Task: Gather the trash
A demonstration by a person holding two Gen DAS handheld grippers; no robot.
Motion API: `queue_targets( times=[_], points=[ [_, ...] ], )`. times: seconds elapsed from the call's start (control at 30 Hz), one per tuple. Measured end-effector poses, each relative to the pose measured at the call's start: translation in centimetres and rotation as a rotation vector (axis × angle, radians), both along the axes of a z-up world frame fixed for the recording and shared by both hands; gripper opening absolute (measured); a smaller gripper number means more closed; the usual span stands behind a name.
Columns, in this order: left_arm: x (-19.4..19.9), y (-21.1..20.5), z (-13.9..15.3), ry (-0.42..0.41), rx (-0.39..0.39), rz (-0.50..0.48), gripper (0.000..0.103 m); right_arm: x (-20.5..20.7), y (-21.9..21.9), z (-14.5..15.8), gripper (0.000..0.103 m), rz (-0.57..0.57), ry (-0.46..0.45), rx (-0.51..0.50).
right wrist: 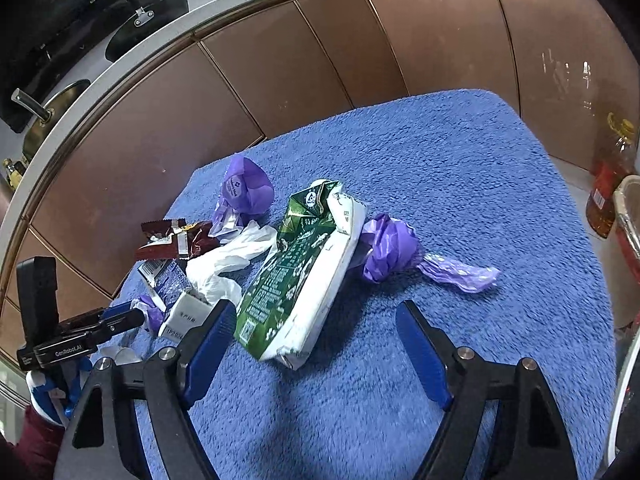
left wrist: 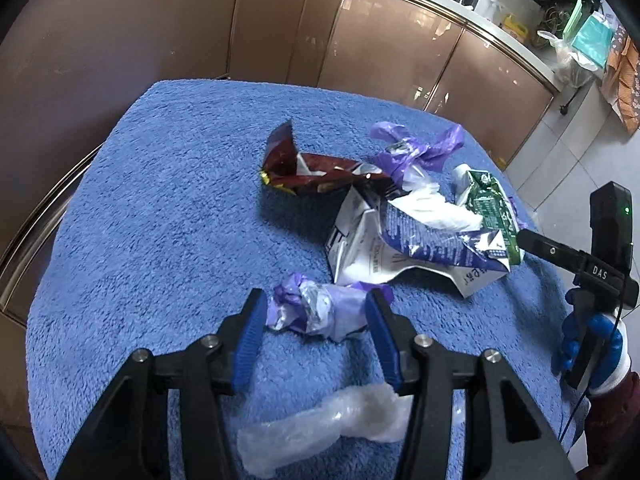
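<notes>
Trash is lying scattered on a blue towel (left wrist: pixel 160 208) covering the table, w/ brown cabinet doors (left wrist: pixel 400 40) behind.

Left gripper (left wrist: pixel 316 312) is pointing down at a crumpled purple-and-silver wrapper (left wrist: pixel 316 312). Its blue pads (left wrist: pixel 250 340) are standing apart, one each side of the wrapper; right pad looks to be touching or just beside the wrapper's edge, left pad just clear, though the fisheye view makes contact hard to judge, so not clamped. A clear plastic wad (left wrist: pixel 320 420) is lying below the fingers, nearer the camera.

Beyond that wrapper, a torn white-and-blue pack (left wrist: pixel 380 248) is sitting mid-pile, w/ a dark red snack bag (left wrist: pixel 304 168) to its left, a purple bag (left wrist: pixel 416 148) behind and white tissue (left wrist: pixel 432 208) on top.

Right gripper (right wrist: pixel 316 340) is hovering w/ fingers wide apart, nothing pressed between them. A flattened green-and-white carton (right wrist: pixel 304 276) is lying tilted, its near end sitting between the two pads (right wrist: pixel 424 356), closer to the left one; neither pad seems to be pressing on it. A knotted purple bag (right wrist: pixel 392 252) is lying just beside the carton's right edge. A person's blue-gloved hand (left wrist: pixel 588 352) is holding the right gripper's handle at the left-wrist view's right edge.
</notes>
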State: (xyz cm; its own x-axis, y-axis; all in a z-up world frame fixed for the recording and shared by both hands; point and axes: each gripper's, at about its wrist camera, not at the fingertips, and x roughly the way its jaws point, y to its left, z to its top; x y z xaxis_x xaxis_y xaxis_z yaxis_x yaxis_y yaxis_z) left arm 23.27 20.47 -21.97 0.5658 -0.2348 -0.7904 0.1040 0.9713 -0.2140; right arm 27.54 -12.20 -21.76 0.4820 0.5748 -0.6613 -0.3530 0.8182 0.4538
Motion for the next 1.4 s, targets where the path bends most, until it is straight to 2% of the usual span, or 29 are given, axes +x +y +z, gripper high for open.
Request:
queue_targets(
  times=[0.47, 0.73, 0.87, 0.9, 0.97, 1.07, 1.33, 1.4],
  points=[
    [0.9, -0.1, -0.2, 0.028, -0.009, -0.063, 0.051, 1.5, 1.0, -0.4, 0.08, 0.038, 0.013, 0.033],
    [1.9, -0.8, 0.6, 0.039, 0.089, -0.231, 0.053, 1.7, 0.8, -0.5, 0.08, 0.052, 0.019, 0.036],
    [2.5, -0.5, 0.5, 0.066, 0.068, -0.291, 0.052, 1.9, 0.6, -0.5, 0.079, 0.054, 0.018, 0.041],
    [2.5, -0.4, 0.4, 0.072, 0.057, -0.298, 0.052, 2.0, 0.7, -0.5, 0.078, 0.053, 0.019, 0.044],
    [2.5, -0.2, 0.1, 0.079, 0.032, -0.309, 0.052, 2.2, 0.6, -0.5, 0.065, 0.053, 0.024, 0.057],
    [2.0, -0.1, -0.2, 0.086, 0.008, -0.321, 0.052, 2.4, 0.5, -0.8, 0.053, 0.061, 0.044, 0.074],
    [0.7, -0.6, 0.1, 0.068, 0.025, -0.331, 0.051, 2.0, -0.9, -1.0, 0.053, 0.043, 0.083, 0.14],
    [0.5, -0.8, 0.1, 0.063, 0.039, -0.333, 0.046, 1.6, -1.2, -1.0, 0.053, 0.037, 0.087, 0.146]
  ],
)
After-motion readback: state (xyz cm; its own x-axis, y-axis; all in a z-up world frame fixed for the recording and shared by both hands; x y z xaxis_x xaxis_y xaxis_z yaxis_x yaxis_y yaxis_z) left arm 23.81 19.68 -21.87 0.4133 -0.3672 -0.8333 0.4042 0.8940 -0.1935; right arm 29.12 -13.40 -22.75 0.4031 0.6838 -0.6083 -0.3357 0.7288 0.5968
